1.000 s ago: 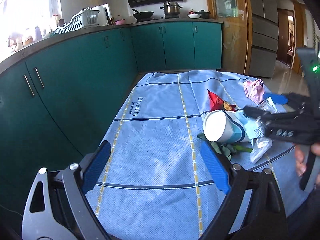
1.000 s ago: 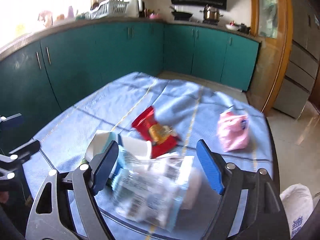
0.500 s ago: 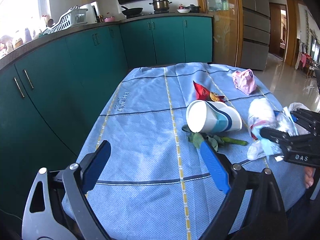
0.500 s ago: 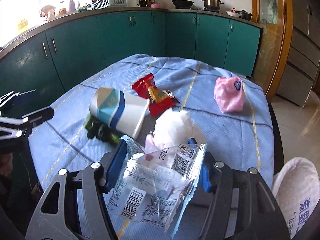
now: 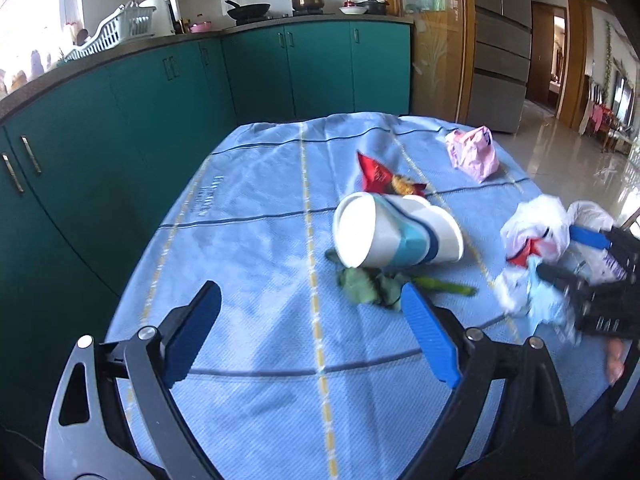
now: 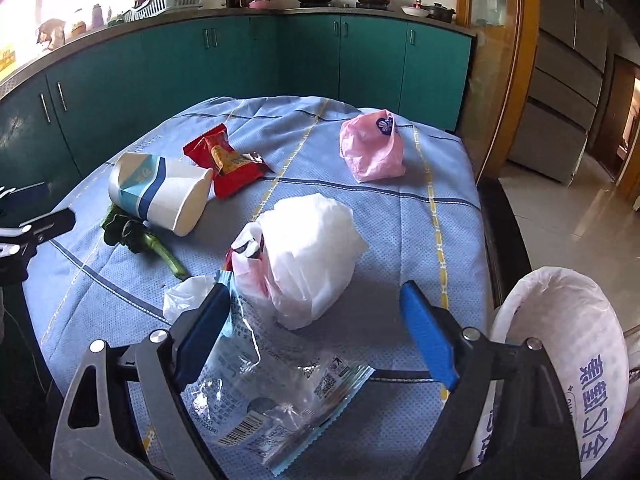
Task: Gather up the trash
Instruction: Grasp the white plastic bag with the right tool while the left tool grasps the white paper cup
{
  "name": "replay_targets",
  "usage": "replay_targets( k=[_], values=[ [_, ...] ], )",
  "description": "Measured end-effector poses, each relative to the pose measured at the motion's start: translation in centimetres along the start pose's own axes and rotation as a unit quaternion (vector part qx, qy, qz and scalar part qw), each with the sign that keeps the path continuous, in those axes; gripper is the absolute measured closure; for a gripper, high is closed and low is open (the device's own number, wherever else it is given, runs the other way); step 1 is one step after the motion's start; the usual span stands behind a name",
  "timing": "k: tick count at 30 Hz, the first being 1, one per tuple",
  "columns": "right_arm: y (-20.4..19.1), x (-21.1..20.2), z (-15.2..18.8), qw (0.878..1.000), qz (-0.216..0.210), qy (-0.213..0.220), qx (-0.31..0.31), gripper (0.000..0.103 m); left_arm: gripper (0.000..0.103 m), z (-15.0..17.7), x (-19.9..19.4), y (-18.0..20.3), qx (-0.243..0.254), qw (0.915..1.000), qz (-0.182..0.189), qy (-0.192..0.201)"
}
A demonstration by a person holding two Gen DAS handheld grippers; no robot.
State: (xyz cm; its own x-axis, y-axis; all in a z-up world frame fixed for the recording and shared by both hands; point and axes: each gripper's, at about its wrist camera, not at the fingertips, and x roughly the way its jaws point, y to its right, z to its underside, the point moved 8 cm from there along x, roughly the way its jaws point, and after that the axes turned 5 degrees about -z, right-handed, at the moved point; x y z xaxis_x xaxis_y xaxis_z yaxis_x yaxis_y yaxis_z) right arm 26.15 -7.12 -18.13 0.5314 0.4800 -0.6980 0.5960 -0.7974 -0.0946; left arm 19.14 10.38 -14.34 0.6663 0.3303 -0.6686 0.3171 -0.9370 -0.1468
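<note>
Trash lies on a blue tablecloth (image 5: 248,240). A tipped white and blue paper cup (image 5: 394,236) (image 6: 160,192) lies over wilted greens (image 5: 368,286) (image 6: 140,240). Behind it is a red snack wrapper (image 5: 384,178) (image 6: 224,160), farther right a pink bag (image 5: 474,154) (image 6: 372,146). A crumpled white plastic bag (image 6: 308,256) (image 5: 536,230) lies near my right gripper (image 6: 316,332), which is open. A clear printed wrapper (image 6: 276,396) hangs loose under its jaws, touching the left finger. My left gripper (image 5: 312,336) is open and empty above bare cloth.
Teal kitchen cabinets (image 5: 160,92) (image 6: 200,64) run behind and left of the table. A white sack with blue printing (image 6: 572,360) stands open off the table's right edge. A tiled floor (image 6: 560,208) lies to the right.
My right gripper closed on the clear wrapper, drew back from the cup toward the table's near right edge, then opened, so the wrapper now hangs loose. The white bag came into view.
</note>
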Motion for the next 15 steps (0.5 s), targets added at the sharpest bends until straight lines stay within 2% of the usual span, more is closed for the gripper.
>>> replay_targets(
  k=[3,7,11,15],
  values=[
    [-0.2,0.2,0.1,1.000,-0.002,-0.003,-0.006,0.015,0.010,-1.5,1.2,1.4,-0.003,0.9994,0.033,0.009],
    [-0.1,0.1,0.1,1.000,-0.008,-0.001,0.004,0.014,0.006,-3.5,3.1,2.8,0.009,0.9985,0.047,0.029],
    [0.0,0.0,-0.7,0.999,-0.024,0.013,0.028,0.011,0.006,-3.8,5.0,4.7,0.049,0.9958,0.076,0.016],
    [-0.2,0.8,-2.3,0.997,-0.047,0.024,0.059,0.009,0.006,-3.6,6.2,5.9,0.080,0.9938,0.077,0.008]
  ],
)
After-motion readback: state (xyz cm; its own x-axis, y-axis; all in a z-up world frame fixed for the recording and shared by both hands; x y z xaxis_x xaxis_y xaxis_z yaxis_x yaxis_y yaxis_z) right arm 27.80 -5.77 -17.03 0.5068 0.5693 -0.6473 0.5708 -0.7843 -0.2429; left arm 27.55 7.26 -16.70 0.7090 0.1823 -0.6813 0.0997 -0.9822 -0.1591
